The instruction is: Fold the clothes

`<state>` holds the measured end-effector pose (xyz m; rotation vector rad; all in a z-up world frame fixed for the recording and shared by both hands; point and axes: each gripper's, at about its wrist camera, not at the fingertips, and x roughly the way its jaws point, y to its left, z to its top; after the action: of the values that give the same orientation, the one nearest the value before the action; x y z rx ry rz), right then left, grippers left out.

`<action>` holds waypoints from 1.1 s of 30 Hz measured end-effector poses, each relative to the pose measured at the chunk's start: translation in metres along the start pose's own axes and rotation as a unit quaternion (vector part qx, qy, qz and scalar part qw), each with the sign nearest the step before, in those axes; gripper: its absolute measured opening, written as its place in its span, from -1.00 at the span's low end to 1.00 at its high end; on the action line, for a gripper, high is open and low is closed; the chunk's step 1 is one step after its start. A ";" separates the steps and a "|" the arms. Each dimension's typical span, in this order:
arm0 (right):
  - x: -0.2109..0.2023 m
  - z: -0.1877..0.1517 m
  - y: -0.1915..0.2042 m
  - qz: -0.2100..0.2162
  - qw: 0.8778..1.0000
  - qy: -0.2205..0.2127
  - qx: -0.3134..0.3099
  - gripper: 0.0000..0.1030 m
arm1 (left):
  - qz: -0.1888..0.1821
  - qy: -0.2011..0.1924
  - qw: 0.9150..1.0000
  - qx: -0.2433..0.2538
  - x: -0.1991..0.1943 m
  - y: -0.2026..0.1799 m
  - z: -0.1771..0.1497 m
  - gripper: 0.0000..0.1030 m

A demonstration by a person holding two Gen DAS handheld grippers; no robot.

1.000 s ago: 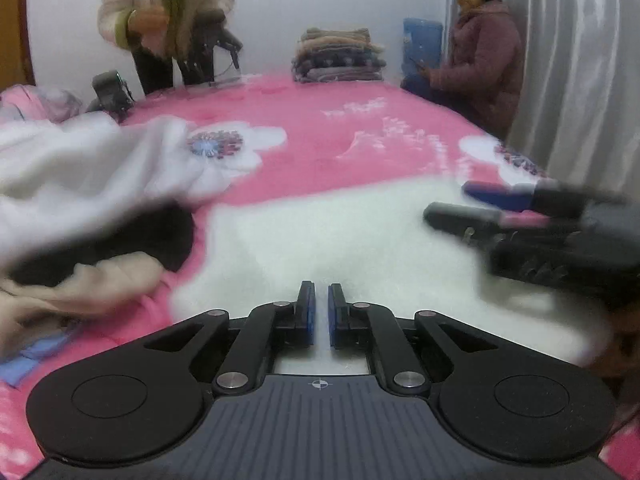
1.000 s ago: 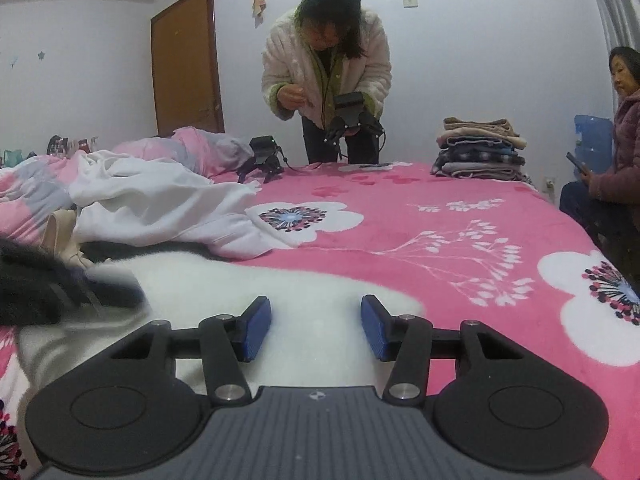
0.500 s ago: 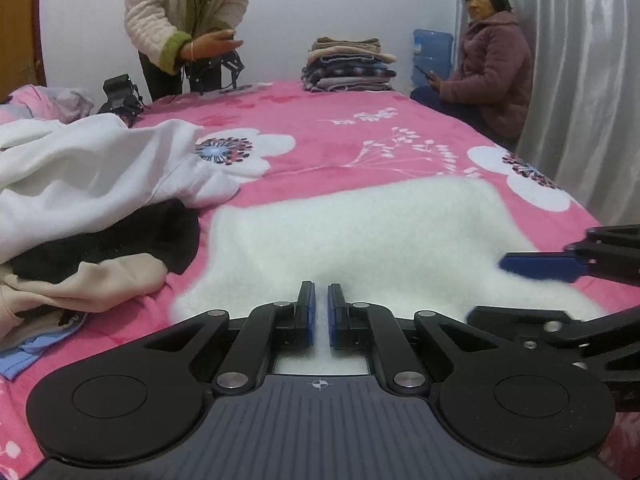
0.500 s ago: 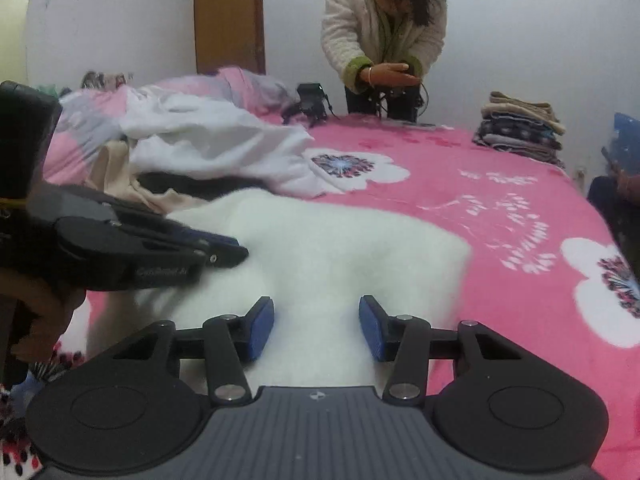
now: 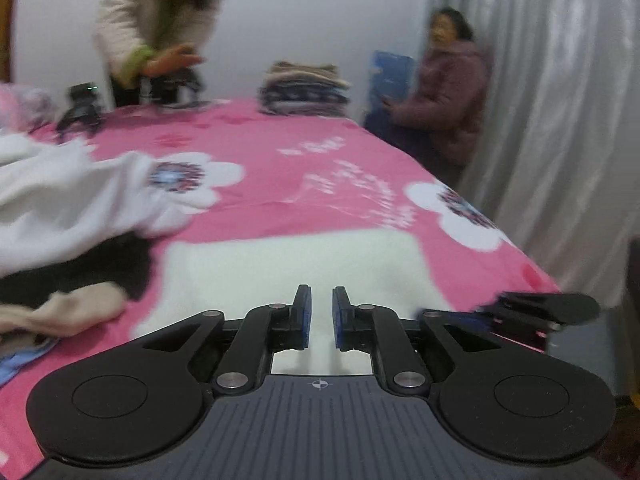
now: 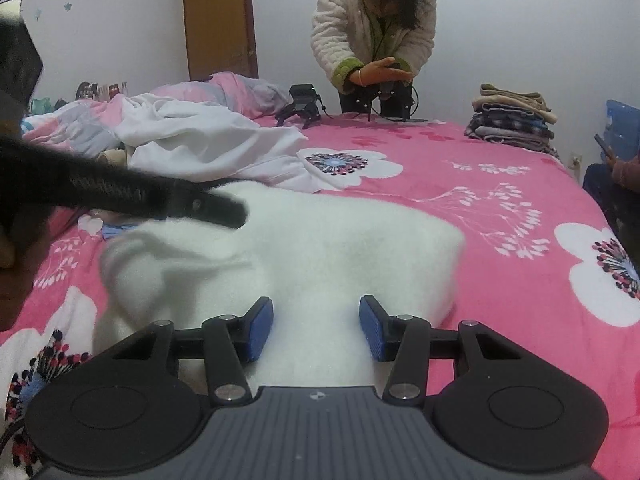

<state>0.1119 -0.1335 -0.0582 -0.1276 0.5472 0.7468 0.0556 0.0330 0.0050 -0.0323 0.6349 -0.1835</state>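
A white fluffy garment [image 5: 304,264] [image 6: 340,248] lies spread on the pink flowered bedspread [image 6: 500,240]. My left gripper [image 5: 321,292] hovers over its near edge; its jaws are opening, with a narrow gap and nothing pinched. From the right wrist view it reaches in from the left as a dark, blurred arm [image 6: 224,210] over the garment's left part. My right gripper [image 6: 316,308] stands open above the garment's near edge, with only fabric below the gap. Its blurred fingers [image 5: 540,308] show at the right of the left wrist view.
Unfolded white [image 6: 200,144], black [image 5: 80,276] and beige clothes are heaped at the left. A folded stack [image 6: 512,120] sits at the far end. One person [image 6: 372,20] bends over spare grippers [image 6: 302,104]; another [image 5: 448,92] sits by the curtain [image 5: 560,120].
The left gripper's pads have parted from nearly touching to a narrow gap, and it has lifted and tilted up. The right gripper has kept the same width.
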 end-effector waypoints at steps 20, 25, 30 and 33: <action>0.001 -0.002 0.000 0.009 1.000 0.001 -0.006 -0.02 | 0.003 0.016 1.000 0.003 -0.017 0.018 -0.040 -0.88; 0.000 -0.004 0.003 0.015 1.000 -0.004 -0.010 0.01 | 0.090 0.004 0.996 -0.015 -0.055 0.049 -0.055 -0.90; 0.000 -0.006 0.006 0.001 1.000 -0.006 -0.003 0.02 | 0.172 0.003 0.981 -0.086 -0.075 0.074 -0.070 -0.95; 0.000 -0.006 0.008 -0.004 1.000 -0.007 -0.009 0.02 | 0.129 -0.070 0.989 -0.018 -0.085 0.040 -0.050 -0.92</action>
<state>0.1041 -0.1294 -0.0630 -0.1418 0.5270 0.7440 -0.0349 0.0893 0.0108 0.0019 0.4964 0.0801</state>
